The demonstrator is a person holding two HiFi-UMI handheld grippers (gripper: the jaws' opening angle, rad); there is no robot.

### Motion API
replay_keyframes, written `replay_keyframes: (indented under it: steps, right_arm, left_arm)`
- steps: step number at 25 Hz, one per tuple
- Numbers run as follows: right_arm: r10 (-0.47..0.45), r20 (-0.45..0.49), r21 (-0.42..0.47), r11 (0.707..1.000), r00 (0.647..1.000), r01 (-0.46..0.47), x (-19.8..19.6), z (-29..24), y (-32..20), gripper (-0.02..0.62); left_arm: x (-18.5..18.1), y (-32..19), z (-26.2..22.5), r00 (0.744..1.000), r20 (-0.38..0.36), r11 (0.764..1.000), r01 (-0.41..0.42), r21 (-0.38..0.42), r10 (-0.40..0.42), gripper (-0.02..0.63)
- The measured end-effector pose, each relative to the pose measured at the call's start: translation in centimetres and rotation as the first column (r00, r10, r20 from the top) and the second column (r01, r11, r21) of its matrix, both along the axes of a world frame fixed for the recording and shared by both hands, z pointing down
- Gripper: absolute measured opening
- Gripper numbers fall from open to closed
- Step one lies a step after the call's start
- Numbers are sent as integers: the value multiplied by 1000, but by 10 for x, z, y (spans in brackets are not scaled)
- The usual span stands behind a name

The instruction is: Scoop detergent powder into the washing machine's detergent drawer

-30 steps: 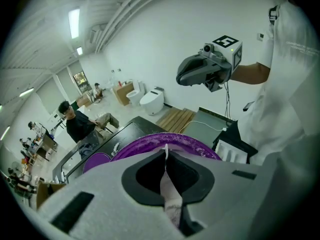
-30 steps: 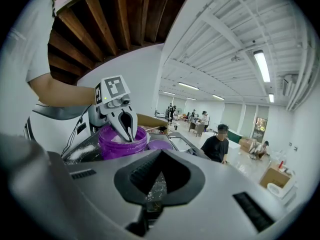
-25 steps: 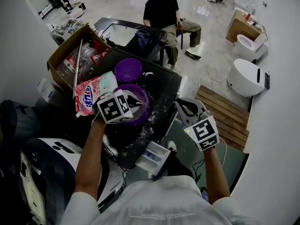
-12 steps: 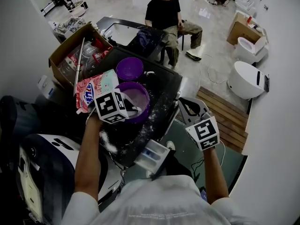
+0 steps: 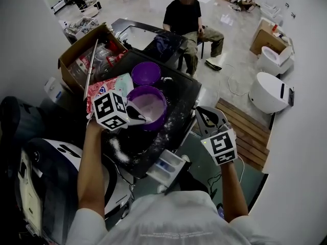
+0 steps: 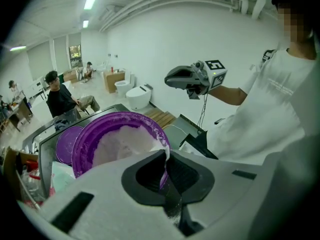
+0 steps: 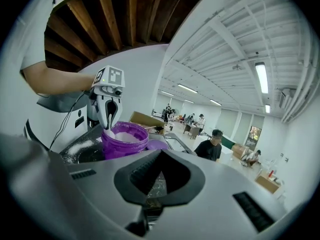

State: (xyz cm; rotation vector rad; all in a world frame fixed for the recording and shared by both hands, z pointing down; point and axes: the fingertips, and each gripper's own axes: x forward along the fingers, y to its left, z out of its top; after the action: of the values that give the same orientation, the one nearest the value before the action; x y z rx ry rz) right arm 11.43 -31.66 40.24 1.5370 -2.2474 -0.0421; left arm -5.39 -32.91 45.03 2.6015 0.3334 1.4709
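Powder [image 5: 149, 104], pale and fine, heaps in the round purple plastic tub [image 5: 156, 125] on the glossy black washer top [image 5: 180, 97], which is dusted with spilled grains. We see our left gripper [image 5: 139, 117] clenched on the thin white scoop [image 6: 164, 164], which dips in at the tub's rim. Since a second ago that gripper has slid left. Our right gripper [image 5: 205, 115] hangs closed and empty, apart from the white drawer [image 5: 166, 166], which is pulled open at the machine's front.
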Motion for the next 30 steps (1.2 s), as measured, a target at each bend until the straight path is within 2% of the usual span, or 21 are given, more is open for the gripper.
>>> replay_keyframes:
  steps: [5,8,12,15,18,20,24,27,30]
  right_arm:
    - [-41,-11,14,999,999,41,-13,-5,10,5]
    - [-49,-26,13,999,998,49,-16,-5,16,6]
    - [-55,-7,17,998,998,55,-22,-8,21,6]
    - [-59,-4,20,998,998,59,-27,-11,24,6]
    - [-61,-9,15,998,998,62,-31,-13,28,6]
    - [-64,-12,12,998,998,64,-33,-14,31,5]
    - [-63,-9,13,998,998,63,-37,-16,38,5]
    - [-47,-5,5,999,999,47,-38,-19,44,6]
    - [-43,-32,4,999,999,43,-42,-22,54,6]
  left_arm:
    - [-6,-3,-6,994,-62,996,86,-3,-86,15]
    - [-8,-6,-7,978,-129,987,160,-32,-163,15]
    - [-12,-11,-9,935,-227,961,254,-108,-273,14]
    - [-15,-14,-11,883,-299,931,322,-171,-361,15]
    - [-16,-16,-13,808,-377,891,389,-236,-453,14]
    - [-17,-17,-14,744,-422,855,435,-282,-518,14]
    - [-25,-28,-21,582,-492,762,520,-386,-647,14]
    - [-31,-35,-23,468,-530,699,575,-426,-707,14]
    - [-37,-38,-23,397,-552,657,623,-424,-733,14]
